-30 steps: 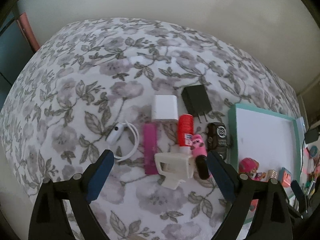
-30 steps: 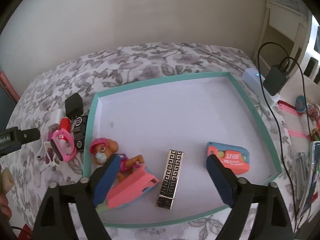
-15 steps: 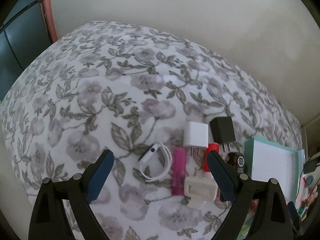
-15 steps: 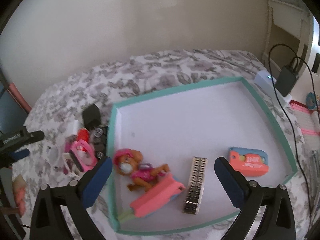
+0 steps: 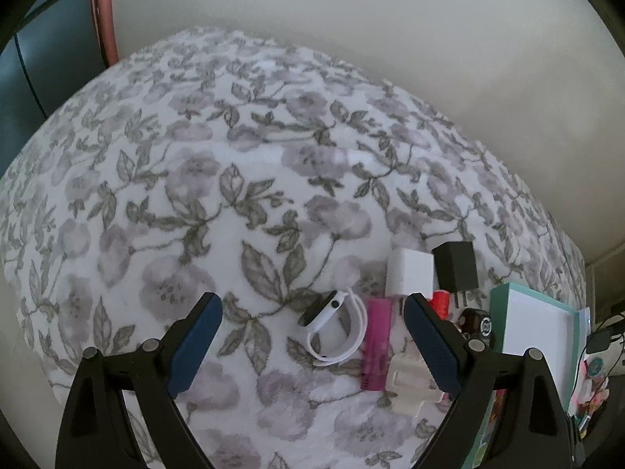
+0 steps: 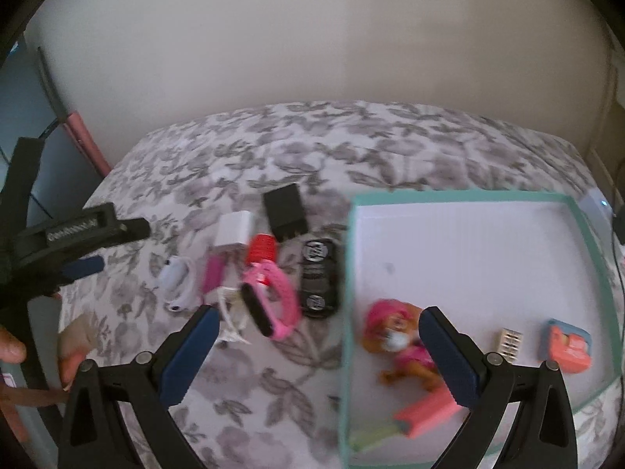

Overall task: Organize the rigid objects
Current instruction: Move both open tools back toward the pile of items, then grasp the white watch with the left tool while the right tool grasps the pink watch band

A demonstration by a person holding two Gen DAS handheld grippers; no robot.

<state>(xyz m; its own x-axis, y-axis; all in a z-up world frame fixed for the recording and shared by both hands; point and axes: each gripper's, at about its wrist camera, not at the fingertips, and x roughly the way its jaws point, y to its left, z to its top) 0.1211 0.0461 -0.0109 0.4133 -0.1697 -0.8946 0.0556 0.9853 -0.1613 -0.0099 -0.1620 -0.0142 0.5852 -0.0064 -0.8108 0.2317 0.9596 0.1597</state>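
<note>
While my right fingers point(image 6: 316, 355) are standing spread wide with nothing between them, they are hanging over the floral bed cover point(image 6: 250, 391) at the lower middle of the right wrist view. A cluster of small things is lying just above them: a pink watch point(image 6: 269, 301), a white band watch point(image 6: 177, 279), a magenta stick point(image 6: 213, 273), a red spool point(image 6: 262, 248), a white charger point(image 6: 233, 230), a black charger point(image 6: 284, 211) and a black car key point(image 6: 318, 277). At the right, the teal-rimmed tray point(image 6: 347, 273) is holding a toy pup point(image 6: 390, 336), a patterned case point(image 6: 509, 342) and a coral box point(image 6: 568, 346). My left fingers point(image 5: 312, 346) are also standing wide apart and holding nothing, at the bottom of the left wrist view, with the white band watch point(image 5: 334, 326) showing in the gap between them.
</note>
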